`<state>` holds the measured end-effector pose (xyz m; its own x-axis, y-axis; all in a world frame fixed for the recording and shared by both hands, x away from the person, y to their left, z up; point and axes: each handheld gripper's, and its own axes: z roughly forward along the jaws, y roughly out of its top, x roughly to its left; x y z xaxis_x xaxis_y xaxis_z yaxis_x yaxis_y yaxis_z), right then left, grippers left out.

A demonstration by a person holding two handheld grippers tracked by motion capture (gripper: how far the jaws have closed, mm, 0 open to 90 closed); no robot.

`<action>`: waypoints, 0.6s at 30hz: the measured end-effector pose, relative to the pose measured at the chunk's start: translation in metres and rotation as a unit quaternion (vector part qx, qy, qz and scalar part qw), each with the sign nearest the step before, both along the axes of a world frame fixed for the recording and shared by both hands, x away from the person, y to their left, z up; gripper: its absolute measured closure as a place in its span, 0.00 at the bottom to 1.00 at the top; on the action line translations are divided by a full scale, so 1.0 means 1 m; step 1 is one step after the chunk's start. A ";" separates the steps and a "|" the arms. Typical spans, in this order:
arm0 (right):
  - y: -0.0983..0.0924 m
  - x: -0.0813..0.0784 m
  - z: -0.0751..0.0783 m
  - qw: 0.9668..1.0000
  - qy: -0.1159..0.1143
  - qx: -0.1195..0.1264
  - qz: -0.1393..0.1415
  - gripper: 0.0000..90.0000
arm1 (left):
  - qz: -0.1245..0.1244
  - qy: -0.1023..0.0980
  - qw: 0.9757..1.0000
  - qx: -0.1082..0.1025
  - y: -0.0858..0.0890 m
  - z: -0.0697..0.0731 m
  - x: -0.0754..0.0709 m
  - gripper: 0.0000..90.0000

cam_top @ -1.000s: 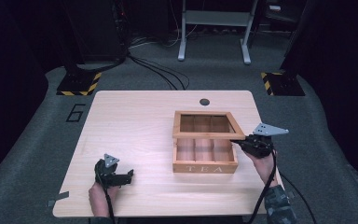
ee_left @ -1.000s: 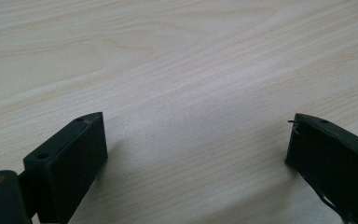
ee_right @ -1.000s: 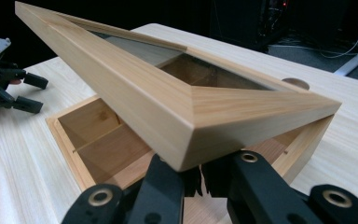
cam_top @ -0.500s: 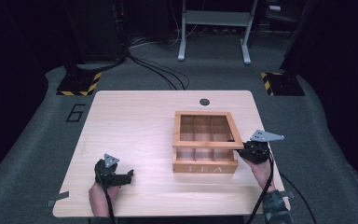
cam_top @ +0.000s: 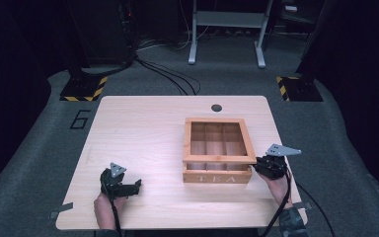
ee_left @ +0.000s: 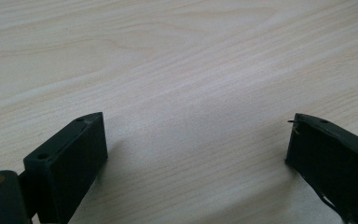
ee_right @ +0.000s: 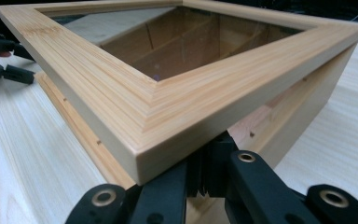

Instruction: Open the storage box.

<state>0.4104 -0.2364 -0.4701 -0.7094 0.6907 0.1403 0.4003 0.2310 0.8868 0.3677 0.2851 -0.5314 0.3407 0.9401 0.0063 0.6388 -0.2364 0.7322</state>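
Observation:
A wooden tea box [cam_top: 217, 177] marked TEA stands right of the table's middle. Its framed window lid [cam_top: 218, 159] is tilted slightly up at the front, and dividers show through the pane. My right gripper [cam_top: 257, 166] is at the lid's front right corner. In the right gripper view its jaws [ee_right: 209, 158] are shut together just under that lid corner [ee_right: 144, 140], which lies over them, above the box base [ee_right: 303, 116]. My left gripper [cam_top: 136, 186] rests on the table at the front left, open, with bare wood between its fingers [ee_left: 196, 135].
The light wooden table [cam_top: 143, 128] has a round black grommet [cam_top: 216, 107] near its far edge. On the floor behind are cables, a metal stand [cam_top: 227, 29] and black bases with yellow-striped edges [cam_top: 81, 89]. The left gripper [ee_right: 0, 60] shows far off in the right gripper view.
The lid's front edge has come down toward the box. My right gripper has sunk with it, drawing nearer the person. The left gripper has kept still.

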 end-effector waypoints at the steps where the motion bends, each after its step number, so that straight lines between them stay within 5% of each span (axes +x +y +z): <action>1: 0.000 0.000 0.000 1.000 0.000 0.000 0.000 0.98 | 0.000 0.000 1.000 0.000 0.000 0.000 0.000 0.05; 18: -0.017 -0.011 -0.007 1.000 0.005 0.004 -0.016 0.98 | 0.001 0.000 1.000 0.000 0.000 0.000 0.000 0.05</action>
<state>0.3992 -0.2535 -0.4771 -0.6853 0.7120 0.1529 0.4165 0.2109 0.8843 0.3678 0.2851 -0.5314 0.3393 0.9407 0.0057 0.6393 -0.2350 0.7321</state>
